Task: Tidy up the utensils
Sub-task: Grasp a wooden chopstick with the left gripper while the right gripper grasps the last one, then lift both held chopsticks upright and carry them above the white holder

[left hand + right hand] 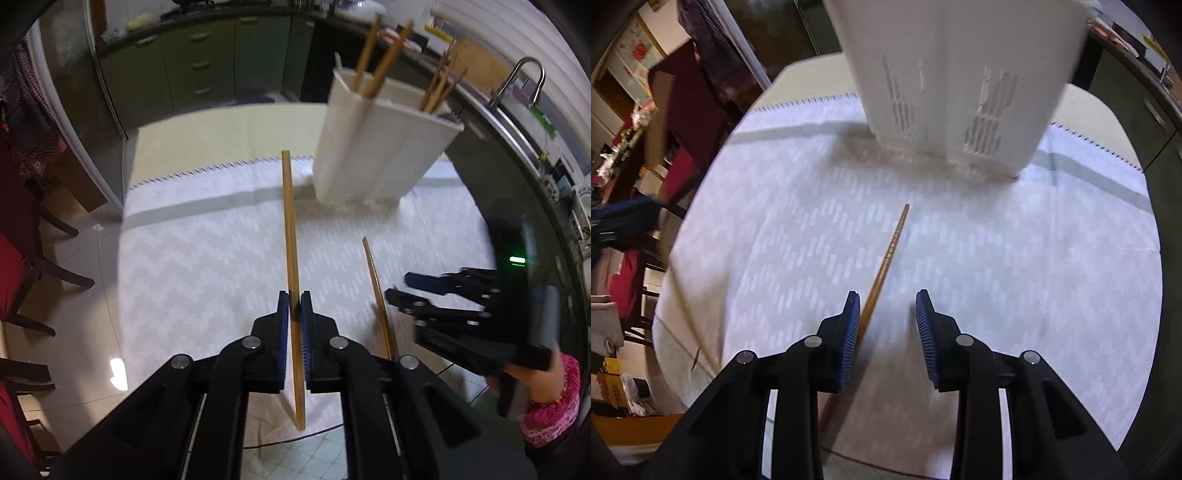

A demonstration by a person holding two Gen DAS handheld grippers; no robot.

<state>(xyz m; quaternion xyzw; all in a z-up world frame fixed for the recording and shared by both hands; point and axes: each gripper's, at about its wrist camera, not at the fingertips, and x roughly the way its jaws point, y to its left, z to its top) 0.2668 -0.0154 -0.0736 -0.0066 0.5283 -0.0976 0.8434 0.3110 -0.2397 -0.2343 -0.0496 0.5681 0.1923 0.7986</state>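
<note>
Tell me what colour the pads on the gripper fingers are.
Blue, ribbed pads on black arms, clearest in the right wrist view.

The white utensil holder (955, 81) is cut off at the top edge of the right wrist view, its contents out of sight. The lower end of the chopstick (882, 273) on the cloth is hidden behind the right gripper (888, 325). In the left wrist view, the right gripper (400, 288) is motion-blurred; its finger spacing is unreadable there.

A round table under a pale patterned tablecloth (207, 251) stood on glossy tiled floor (85, 314). Green kitchen cabinets (199, 62) lined the far wall; dark wooden red-cushioned chairs (22, 266) sat left.
</note>
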